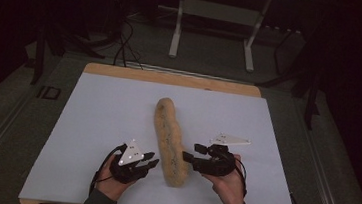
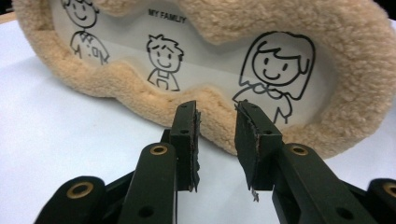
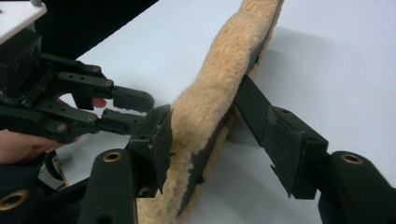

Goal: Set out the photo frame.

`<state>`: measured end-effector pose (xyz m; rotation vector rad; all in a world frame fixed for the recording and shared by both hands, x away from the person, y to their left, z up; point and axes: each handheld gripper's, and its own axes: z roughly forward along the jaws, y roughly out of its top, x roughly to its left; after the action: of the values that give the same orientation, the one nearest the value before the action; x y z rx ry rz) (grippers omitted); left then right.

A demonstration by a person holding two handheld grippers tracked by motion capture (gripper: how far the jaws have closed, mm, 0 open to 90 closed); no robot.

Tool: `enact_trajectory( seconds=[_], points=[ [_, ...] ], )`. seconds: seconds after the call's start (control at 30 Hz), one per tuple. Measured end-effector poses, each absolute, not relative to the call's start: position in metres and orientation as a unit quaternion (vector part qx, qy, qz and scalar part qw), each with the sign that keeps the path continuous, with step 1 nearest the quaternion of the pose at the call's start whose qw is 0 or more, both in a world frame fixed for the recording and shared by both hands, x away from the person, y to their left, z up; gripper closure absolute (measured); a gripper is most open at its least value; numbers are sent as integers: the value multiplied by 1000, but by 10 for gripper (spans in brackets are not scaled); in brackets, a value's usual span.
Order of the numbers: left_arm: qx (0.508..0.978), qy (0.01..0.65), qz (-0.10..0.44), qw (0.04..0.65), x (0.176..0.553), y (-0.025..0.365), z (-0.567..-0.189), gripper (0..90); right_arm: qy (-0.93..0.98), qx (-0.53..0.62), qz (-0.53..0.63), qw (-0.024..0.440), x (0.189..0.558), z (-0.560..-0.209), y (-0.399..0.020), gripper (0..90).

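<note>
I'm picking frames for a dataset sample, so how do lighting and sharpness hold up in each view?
High view: dim, room behind nearly black, white table sheet evenly lit, plush picture frame soft and low in detail. Left gripper view: bright, frame's fleece and drawings crisp, jaws slightly soft. Right gripper view: frame edge sharp, soft shadow beside it, left gripper dark.
</note>
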<state>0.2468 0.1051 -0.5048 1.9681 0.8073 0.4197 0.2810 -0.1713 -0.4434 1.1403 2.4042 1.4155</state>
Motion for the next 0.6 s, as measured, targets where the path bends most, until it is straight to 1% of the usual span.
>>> enact_trajectory(
  seconds=[0.37, 0.5, 0.53, 0.6],
  points=[
    [793, 351, 173, 467, 251, 114, -504, 697, 801, 370, 466, 62, 275, -445, -159, 369],
    [793, 353, 173, 465, 252, 115, -505, 697, 807, 366, 459, 59, 274, -448, -154, 367],
    [793, 353, 172, 465, 252, 115, -505, 697, 809, 366, 456, 59, 274, -449, -153, 376],
    [793, 354, 172, 465, 252, 115, -505, 697, 814, 367, 446, 58, 274, -452, -150, 432]
  ],
)
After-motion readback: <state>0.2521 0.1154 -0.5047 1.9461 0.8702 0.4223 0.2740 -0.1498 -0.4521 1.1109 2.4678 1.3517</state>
